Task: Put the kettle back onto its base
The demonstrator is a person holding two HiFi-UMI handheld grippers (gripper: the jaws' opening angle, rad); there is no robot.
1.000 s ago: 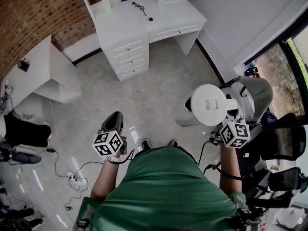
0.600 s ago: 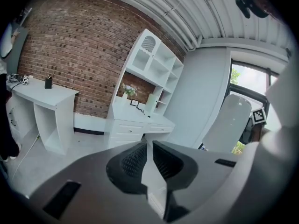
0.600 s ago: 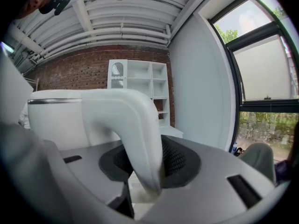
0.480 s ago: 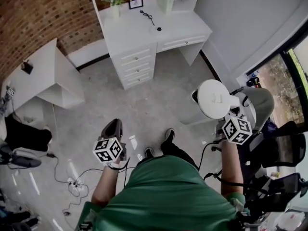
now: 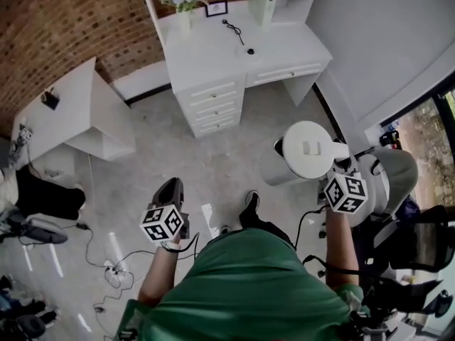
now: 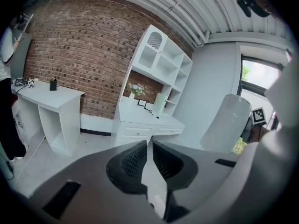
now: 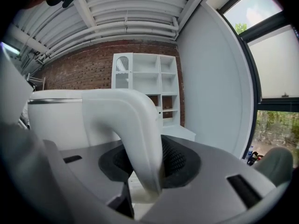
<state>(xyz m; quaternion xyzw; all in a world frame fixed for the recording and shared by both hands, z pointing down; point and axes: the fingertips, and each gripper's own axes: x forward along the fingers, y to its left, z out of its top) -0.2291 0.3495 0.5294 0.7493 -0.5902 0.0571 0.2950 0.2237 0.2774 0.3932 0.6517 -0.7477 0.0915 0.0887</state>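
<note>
A white kettle (image 5: 307,150) hangs in the air at the right of the head view, above the floor. My right gripper (image 5: 340,163) is shut on its curved handle (image 7: 126,125), and the pads press both sides of it. The kettle's body (image 7: 51,120) fills the left of the right gripper view. My left gripper (image 5: 169,185) is held out over the floor, shut with nothing between its pads (image 6: 135,160). On the white desk (image 5: 213,55) ahead lies a small dark round thing (image 5: 249,50) with a cord. I cannot tell what it is.
A second white table (image 5: 64,112) stands left against the brick wall. A vase of flowers (image 5: 183,6) and a small frame sit at the desk's back. Cables and a power strip (image 5: 114,268) lie on the floor at the left. A grey chair (image 5: 398,183) is at the right.
The person has stepped toward the white desk, which now sits lower and nearer in the head view. Both grippers and the kettle moved forward with the person. The grip on the handle is unchanged.
</note>
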